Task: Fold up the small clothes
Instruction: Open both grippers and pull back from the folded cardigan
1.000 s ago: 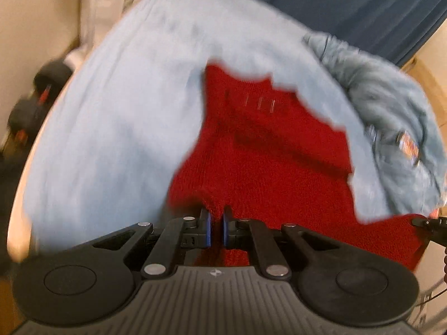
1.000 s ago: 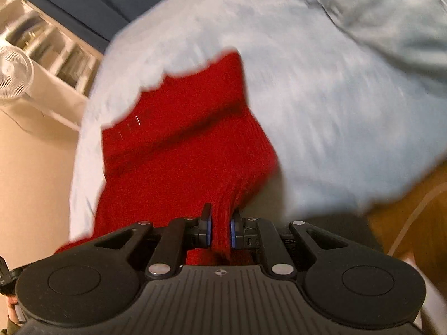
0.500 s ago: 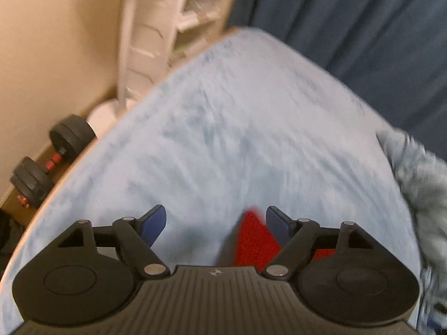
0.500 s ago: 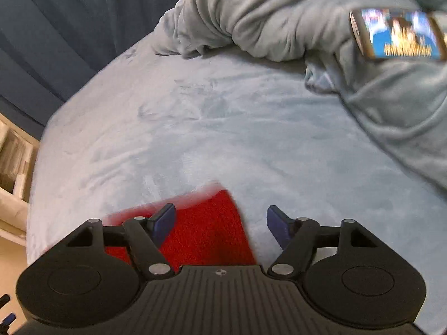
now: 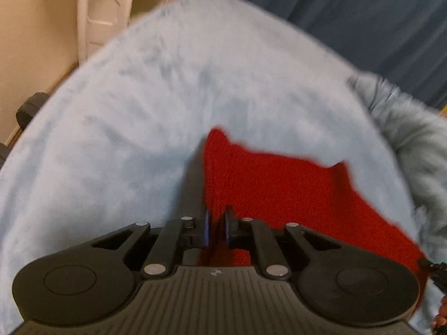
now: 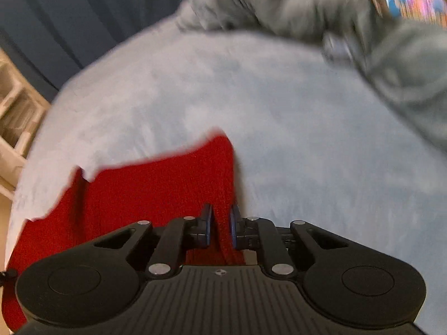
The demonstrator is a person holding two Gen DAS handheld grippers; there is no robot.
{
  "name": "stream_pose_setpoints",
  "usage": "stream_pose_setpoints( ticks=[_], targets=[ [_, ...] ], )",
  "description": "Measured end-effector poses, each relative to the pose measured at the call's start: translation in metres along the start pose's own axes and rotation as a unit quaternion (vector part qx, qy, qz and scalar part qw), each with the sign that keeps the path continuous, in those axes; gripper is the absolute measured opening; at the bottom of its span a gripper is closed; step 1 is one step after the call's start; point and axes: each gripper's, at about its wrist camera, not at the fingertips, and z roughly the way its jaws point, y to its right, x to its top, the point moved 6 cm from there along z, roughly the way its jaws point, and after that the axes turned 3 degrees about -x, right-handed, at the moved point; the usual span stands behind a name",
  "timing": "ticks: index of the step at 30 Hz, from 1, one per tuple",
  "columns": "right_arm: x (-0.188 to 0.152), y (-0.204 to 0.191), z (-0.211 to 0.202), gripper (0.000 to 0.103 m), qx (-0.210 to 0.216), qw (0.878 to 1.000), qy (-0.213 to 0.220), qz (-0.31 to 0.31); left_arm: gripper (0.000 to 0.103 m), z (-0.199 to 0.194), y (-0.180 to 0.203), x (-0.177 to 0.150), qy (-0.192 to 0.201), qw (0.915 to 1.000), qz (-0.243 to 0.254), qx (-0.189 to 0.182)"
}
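A pale blue plush blanket (image 5: 139, 128) covers the bed and fills most of both views, with a dark blue curtain (image 5: 377, 22) hanging behind it. A rumpled grey-blue blanket (image 6: 293, 2) is heaped along the far right side of the bed, and a phone with a lit, colourful screen (image 6: 410, 0) lies on top of that heap. A white shelving unit (image 5: 109, 8) stands beside the bed on the left, with a black dumbbell (image 5: 29, 111) on the floor near it. The red knitted garment (image 5: 279, 189) lies spread on the pale blanket between the two grippers. The left gripper (image 5: 216, 229) has its fingers pressed together, pinching the garment's left edge. The right gripper (image 6: 221, 227) pinches a bunched fold of the garment's right edge. Both views are motion-blurred.
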Motion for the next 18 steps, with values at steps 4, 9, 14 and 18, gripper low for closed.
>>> stream_pose_setpoints(
  ticks=[4,9,14,18],
  targets=[
    [0.02,0.001,-0.043,0.012,0.032,0.999,0.011,0.027,0.011,-0.015,-0.028,-0.023,-0.013,0.9997,-0.009,0.017],
    [-0.032,0.045,0.019,0.015,-0.033,0.994,-0.096,0.051,0.042,0.029,-0.055,-0.056,-0.072,0.9961,-0.021,0.047],
    [-0.048,0.06,0.009,0.044,-0.03,0.993,-0.057,0.101,0.086,-0.001,-0.047,-0.059,-0.018,0.9966,0.019,0.079],
    [-0.06,0.065,-0.028,0.055,-0.038,0.996,-0.02,0.08,0.092,-0.009,-0.037,-0.079,-0.014,0.9967,0.048,0.064]
  ],
)
